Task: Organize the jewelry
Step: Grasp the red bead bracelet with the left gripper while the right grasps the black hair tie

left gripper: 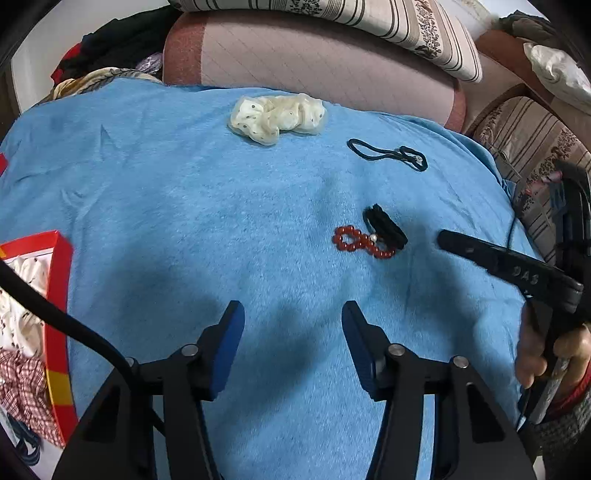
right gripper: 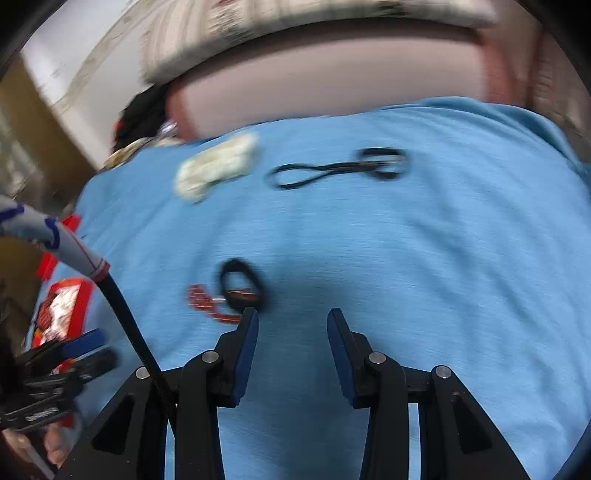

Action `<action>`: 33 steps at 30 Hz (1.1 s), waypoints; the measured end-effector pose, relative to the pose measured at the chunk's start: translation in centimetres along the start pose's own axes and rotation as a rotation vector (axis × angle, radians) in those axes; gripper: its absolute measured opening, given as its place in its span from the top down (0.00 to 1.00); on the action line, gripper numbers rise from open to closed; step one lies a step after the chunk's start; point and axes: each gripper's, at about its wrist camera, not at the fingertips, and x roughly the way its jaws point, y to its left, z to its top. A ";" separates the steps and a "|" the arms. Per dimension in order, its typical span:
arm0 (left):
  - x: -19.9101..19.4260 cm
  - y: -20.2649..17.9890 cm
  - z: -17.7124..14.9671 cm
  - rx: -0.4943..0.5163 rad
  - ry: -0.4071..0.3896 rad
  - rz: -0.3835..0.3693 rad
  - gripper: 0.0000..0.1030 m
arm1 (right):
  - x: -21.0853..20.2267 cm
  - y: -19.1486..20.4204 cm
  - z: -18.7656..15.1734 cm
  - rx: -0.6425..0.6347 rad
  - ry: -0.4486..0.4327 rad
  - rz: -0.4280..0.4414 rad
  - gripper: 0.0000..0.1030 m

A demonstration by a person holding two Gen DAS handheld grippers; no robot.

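A red bead bracelet (left gripper: pixel 360 242) lies on the blue towel (left gripper: pixel 221 206), touching a black hair tie (left gripper: pixel 386 227). A thin black elastic (left gripper: pixel 388 153) and a cream dotted scrunchie (left gripper: pixel 277 118) lie farther back. My left gripper (left gripper: pixel 293 317) is open and empty above the towel's near side. My right gripper (right gripper: pixel 291 321) is open and empty, just short of the bracelet (right gripper: pixel 208 301) and black tie (right gripper: pixel 240 284); the right wrist view is blurred. One of its fingers (left gripper: pixel 491 258) shows at the right of the left wrist view.
A red box (left gripper: pixel 55 295) holding cloth items stands at the left edge; it also shows in the right wrist view (right gripper: pixel 64 310). A pink sofa (left gripper: pixel 314 55) with striped cushions (left gripper: pixel 369 22) lies behind the towel. Dark clothes (left gripper: pixel 110 40) pile at the back left.
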 end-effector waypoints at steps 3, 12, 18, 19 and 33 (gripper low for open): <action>0.5 0.1 0.1 0.000 0.006 -0.003 0.48 | 2.5 1.6 1.0 -0.023 0.025 0.028 0.59; 3.2 -1.6 2.7 0.038 0.010 -0.083 0.48 | 2.7 -2.2 1.4 0.057 0.005 -0.062 0.92; 6.8 -3.5 4.6 0.075 0.048 -0.157 0.48 | 1.2 -6.7 0.8 0.155 0.001 -0.093 0.69; 7.2 -3.8 4.9 0.080 0.052 -0.168 0.48 | 1.2 -7.0 0.8 0.167 0.001 -0.086 0.67; 9.1 -6.6 4.5 0.146 0.079 -0.175 0.93 | 2.7 -6.3 1.1 0.150 -0.010 -0.117 0.88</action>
